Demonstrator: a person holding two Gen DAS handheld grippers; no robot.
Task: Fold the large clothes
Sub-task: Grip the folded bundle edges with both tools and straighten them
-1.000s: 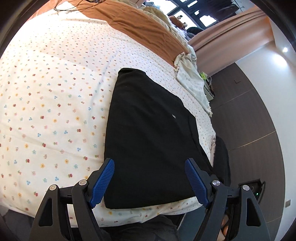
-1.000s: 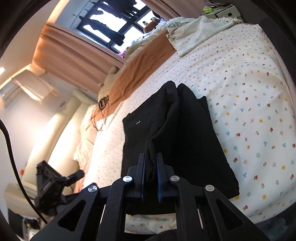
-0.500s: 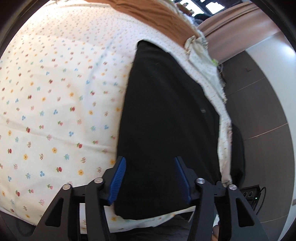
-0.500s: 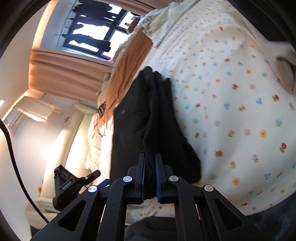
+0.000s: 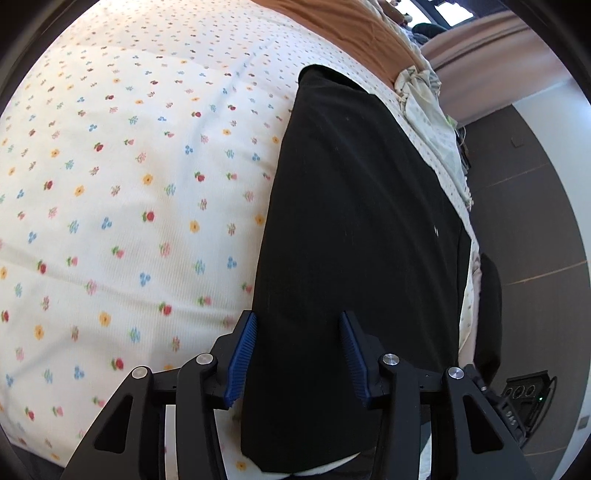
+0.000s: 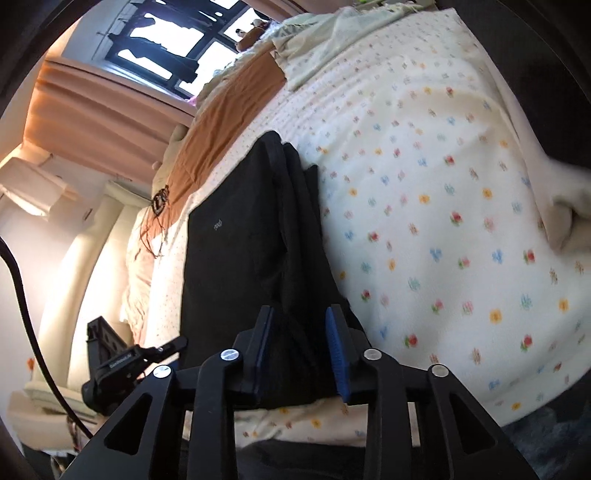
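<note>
A black garment (image 5: 354, 229) lies folded into a long slab on the flowered bedspread (image 5: 122, 192). My left gripper (image 5: 297, 354) is open, its blue pads straddling the garment's near end just above it. In the right wrist view the garment (image 6: 240, 251) has a raised fold along its right side. My right gripper (image 6: 301, 350) is open, jaws either side of that fold's near end, holding nothing. The left gripper (image 6: 122, 363) shows at the lower left of that view.
A brown blanket (image 5: 354, 26) and a pale crumpled cloth (image 5: 424, 96) lie at the far end of the bed. The bed's near edge is just below both grippers. Dark wood floor (image 5: 535, 229) and a power strip (image 5: 524, 395) are to the right.
My right gripper let go of the black fold and opened. My left gripper moved closer over the garment's near end, jaws narrowing somewhat.
</note>
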